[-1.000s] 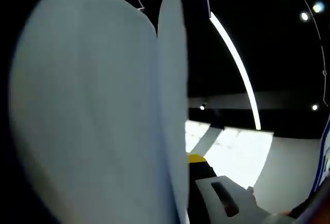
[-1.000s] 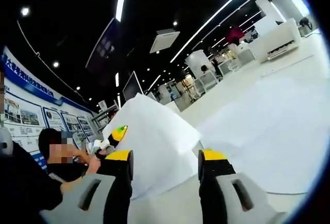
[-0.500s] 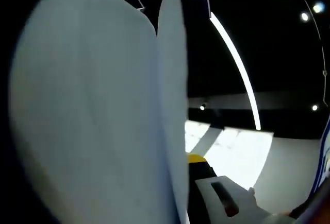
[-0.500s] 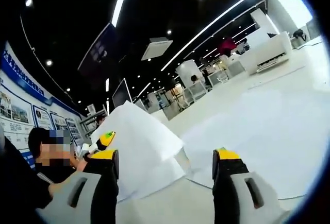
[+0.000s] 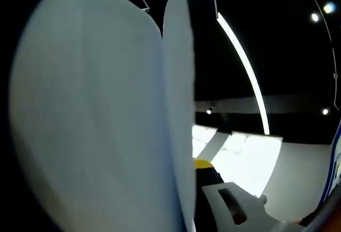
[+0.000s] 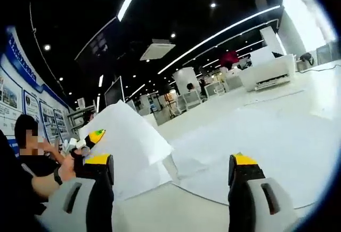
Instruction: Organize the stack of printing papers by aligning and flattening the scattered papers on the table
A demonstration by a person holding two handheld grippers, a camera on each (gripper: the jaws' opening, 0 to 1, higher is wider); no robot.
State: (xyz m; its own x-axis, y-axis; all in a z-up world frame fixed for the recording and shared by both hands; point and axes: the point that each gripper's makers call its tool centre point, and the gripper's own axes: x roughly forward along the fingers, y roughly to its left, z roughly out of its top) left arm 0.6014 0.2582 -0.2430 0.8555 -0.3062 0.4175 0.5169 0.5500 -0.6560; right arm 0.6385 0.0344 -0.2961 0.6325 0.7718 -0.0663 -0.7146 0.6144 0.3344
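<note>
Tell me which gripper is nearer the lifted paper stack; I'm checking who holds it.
Left. The left gripper is at the paper stack, apparently gripping its raised edge; the right gripper sits back from it, fingers spread.

- 2 grippers: right gripper (image 6: pixel 170 176), left gripper (image 6: pixel 91 138)
- 1 raised paper stack (image 6: pixel 125 136) (same stack in left gripper view (image 5: pixel 101 114))
- loose sheets (image 6: pixel 250 141) on table (image 6: pixel 176 210): overlapping, count unclear
- 1 person (image 6: pixel 26 162)
</note>
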